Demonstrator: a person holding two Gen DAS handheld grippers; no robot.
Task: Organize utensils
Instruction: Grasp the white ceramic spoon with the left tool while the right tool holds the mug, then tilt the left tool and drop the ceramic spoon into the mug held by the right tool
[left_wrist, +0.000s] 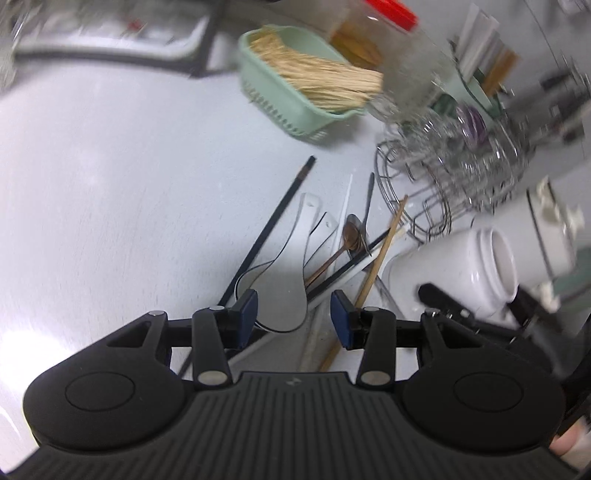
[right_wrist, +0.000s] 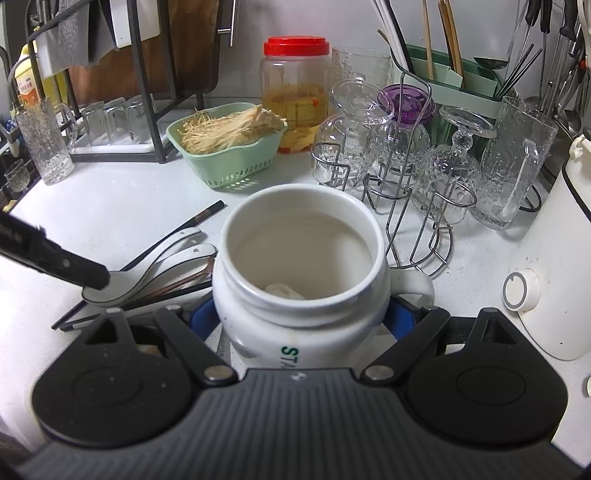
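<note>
A: Utensil pile first. Left wrist view, centre: white ceramic spoon (left_wrist: 284, 273) lying bowl toward the camera, a second white spoon (left_wrist: 325, 230) just beside it, a bronze-coloured spoon (left_wrist: 349, 236), a dark metal spoon (left_wrist: 367, 206), black chopsticks (left_wrist: 269, 225) running to upper centre, a wooden chopstick (left_wrist: 384, 251) crossing at the right. All on the white counter (left_wrist: 110, 184).

B: Left gripper (left_wrist: 294, 314)?

A: Low centre, over the spoon's bowl. Jaws stand apart, blue pads clear on both sides, nothing clamped. Frame is blurred.

B: And the mug?

A: Right wrist view, centre: white ceramic mug (right_wrist: 301, 273), mouth up, handle toward the right. The right gripper (right_wrist: 301, 317) has its blue pads pressed on both flanks of the body. Green lettering on the wall, only "STA" readable; the rest is hidden behind the gripper body. Something pale lies at the bottom inside, cannot tell what.

B: Around it?

A: Spoons and chopsticks just left of the mug. Left gripper's black finger (right_wrist: 74, 269) comes in from the left edge, tip over a white spoon's bowl. Behind: green basket (right_wrist: 225, 155) of pale strands, red-lidded jar (right_wrist: 295, 96), wire rack (right_wrist: 402, 206) with upturned glasses, green holder (right_wrist: 461, 81) with chopsticks at upper right. Yellow bottle (right_wrist: 29, 85) at upper left, label unreadable. White appliance with dial (right_wrist: 522, 290) at right edge.
</note>
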